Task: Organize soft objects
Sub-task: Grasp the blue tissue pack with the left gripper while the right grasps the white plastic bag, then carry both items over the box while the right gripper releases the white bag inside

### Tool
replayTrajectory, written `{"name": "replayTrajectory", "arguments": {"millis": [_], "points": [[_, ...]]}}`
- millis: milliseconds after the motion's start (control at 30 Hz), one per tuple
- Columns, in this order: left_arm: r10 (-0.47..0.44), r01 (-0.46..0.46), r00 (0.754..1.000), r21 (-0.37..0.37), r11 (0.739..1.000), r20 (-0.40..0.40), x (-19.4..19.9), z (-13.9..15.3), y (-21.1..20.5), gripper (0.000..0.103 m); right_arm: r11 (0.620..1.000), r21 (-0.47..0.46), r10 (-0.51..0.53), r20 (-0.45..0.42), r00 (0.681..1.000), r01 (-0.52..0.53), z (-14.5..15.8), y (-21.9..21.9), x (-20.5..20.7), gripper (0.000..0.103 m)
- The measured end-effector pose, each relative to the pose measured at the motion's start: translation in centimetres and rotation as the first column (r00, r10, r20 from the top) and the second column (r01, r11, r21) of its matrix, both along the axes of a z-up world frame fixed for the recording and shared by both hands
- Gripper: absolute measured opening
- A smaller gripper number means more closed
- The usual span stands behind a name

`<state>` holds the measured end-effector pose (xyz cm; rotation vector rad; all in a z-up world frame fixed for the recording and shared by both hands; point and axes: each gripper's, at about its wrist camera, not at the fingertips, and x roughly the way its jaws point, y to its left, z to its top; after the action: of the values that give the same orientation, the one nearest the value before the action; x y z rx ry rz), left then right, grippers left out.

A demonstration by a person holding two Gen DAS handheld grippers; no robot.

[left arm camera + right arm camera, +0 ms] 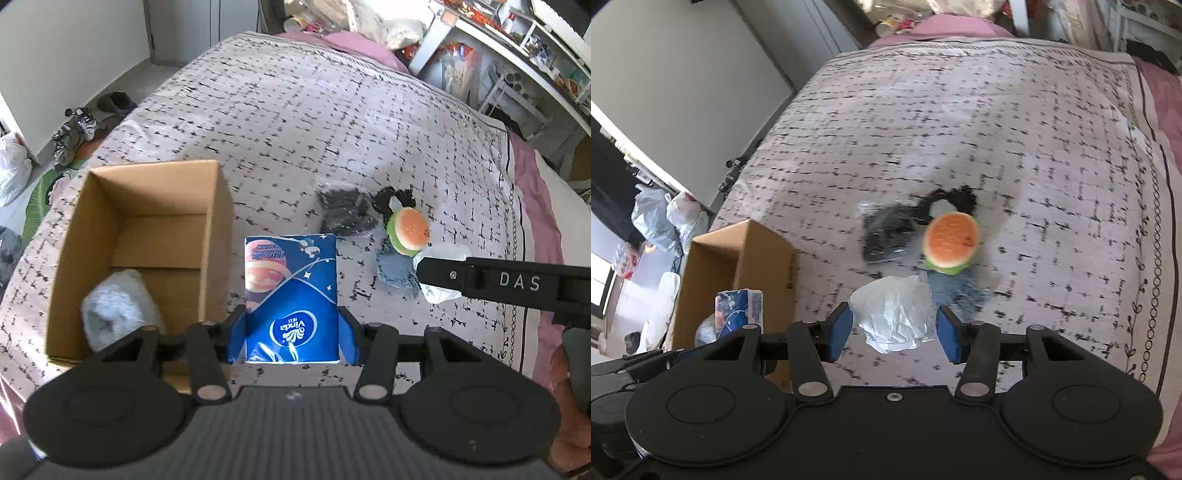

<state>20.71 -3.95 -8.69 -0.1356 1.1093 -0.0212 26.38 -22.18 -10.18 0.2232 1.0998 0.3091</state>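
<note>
Left gripper (291,325) pinching blue tissue pack (291,295) right of brown cardboard box (218,229). Right gripper (894,328) pinching crumpled white plastic bag (897,317), farther right of box.

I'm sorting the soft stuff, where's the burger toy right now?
The burger toy lies on the bedspread, right of the cardboard box, between the black packet and blue cloth.

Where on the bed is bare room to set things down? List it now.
Free: the wide bedspread beyond the cardboard box and the strip between the box and black bag. Crowded: black bag, burger plush and denim piece clustered together. The box floor is half free beside a grey bundle.
</note>
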Motion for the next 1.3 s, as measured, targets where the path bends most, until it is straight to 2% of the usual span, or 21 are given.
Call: {"name": "replayTrajectory", "arguments": {"millis": [333,767,1300], "points": [[0.049,-0.049,0.998,-0.013,0.999,0.032,-0.7,1.5,4.1,0.049,0.998,-0.014,0.054,0.031,0.998,-0.054,2.4,4.9,-0.3,0.049],[0.106,-0.105,0.994,-0.033,0.994,0.034,-0.9,1.6,9.7,0.049,0.992,-0.009,0.127,0.045,0.991,-0.127,4.5,11.4,0.0,0.049],[0.156,-0.155,0.987,-0.032,0.987,0.025,0.2,1.3,15.3,0.049,0.984,-0.005,0.179,0.002,0.984,-0.179,3.5,17.3,0.5,0.05]]}}
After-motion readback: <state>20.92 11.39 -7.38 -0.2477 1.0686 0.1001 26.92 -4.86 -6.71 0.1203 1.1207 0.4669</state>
